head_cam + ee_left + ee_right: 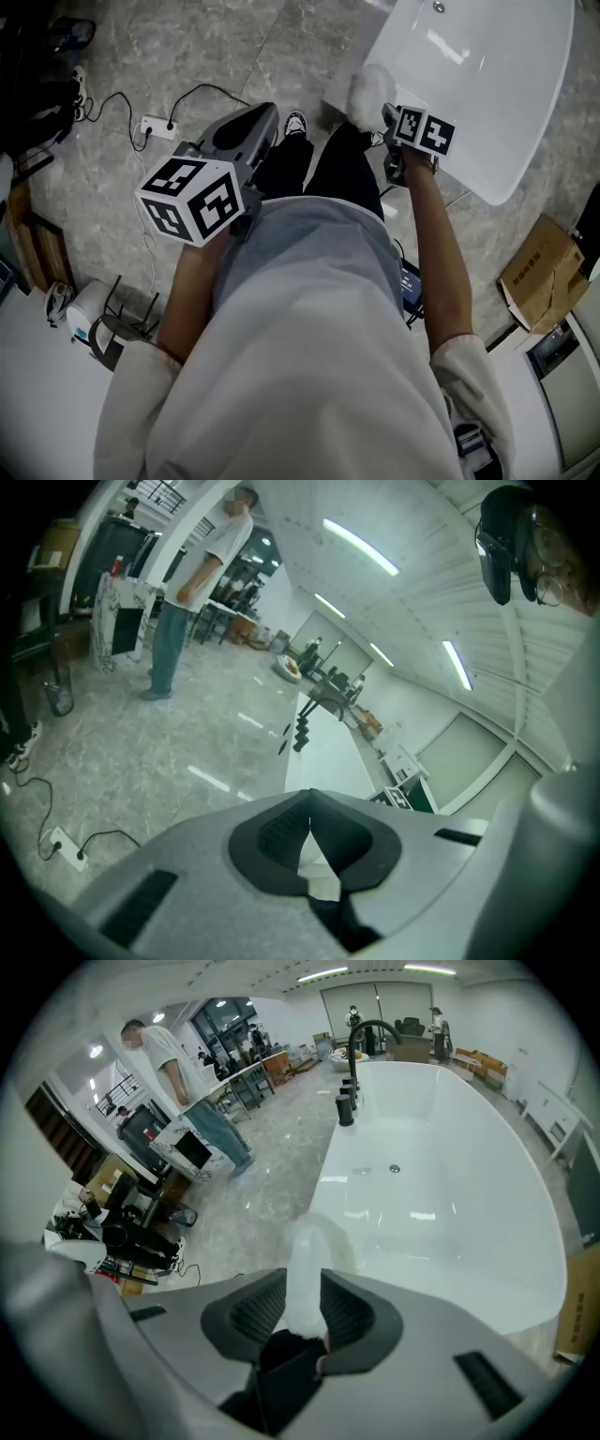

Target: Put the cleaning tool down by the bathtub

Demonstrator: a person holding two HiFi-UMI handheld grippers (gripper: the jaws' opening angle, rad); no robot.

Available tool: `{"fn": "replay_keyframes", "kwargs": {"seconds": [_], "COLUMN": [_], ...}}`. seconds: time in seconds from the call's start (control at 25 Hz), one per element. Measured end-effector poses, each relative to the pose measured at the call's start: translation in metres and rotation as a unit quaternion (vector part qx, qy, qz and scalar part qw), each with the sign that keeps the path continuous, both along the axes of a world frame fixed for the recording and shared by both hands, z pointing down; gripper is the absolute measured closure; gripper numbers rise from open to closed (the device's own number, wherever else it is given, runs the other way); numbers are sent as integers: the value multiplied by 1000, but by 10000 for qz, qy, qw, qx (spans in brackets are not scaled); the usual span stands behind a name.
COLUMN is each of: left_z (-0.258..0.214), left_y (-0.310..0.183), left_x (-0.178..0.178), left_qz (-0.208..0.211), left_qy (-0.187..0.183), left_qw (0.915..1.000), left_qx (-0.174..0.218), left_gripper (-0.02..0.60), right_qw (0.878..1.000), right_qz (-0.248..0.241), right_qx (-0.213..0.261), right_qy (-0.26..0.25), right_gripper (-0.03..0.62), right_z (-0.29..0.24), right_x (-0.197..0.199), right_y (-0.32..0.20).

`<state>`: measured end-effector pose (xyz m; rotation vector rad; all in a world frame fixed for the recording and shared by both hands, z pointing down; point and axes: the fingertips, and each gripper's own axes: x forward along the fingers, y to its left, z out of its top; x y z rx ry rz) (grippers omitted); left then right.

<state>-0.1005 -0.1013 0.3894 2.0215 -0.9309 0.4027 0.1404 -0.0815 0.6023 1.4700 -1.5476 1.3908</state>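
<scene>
Beside the bathtub, the cleaning tool is not yet set down
The right gripper has its fingers pinching the tool's pale handle, with the fluffy white head held up at the tub's near rim. The left gripper hangs back, fingers pressed together on nothing. Lowering the tool to the floor and letting go appear to be left
</scene>
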Motion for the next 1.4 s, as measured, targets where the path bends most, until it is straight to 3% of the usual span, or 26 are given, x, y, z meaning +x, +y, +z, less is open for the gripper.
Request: {"fn": "replay_keyframes", "kwargs": {"seconds": [0.16,0.96,1.4], "left_z": [-2,-45,-59], "left_y": [2,0,-2], "left_x": [4,29,37], "left_qz": [227,501,574], "left_qy": [-349,117,182], "left_qw": [9988,9969,9949], "left_qx": [261,602,814], "left_gripper": [577,578,577], "right_qw": [9998,9900,9830], "right_qz": [85,362,171], "right_qx": [151,1207,1728], "right_qy": [-24,-633,-590], "right_gripper": [490,508,531], "right_z": [-11,-108,-162], "right_x": [4,-3,-1], "right_y": [3,5,24]}}
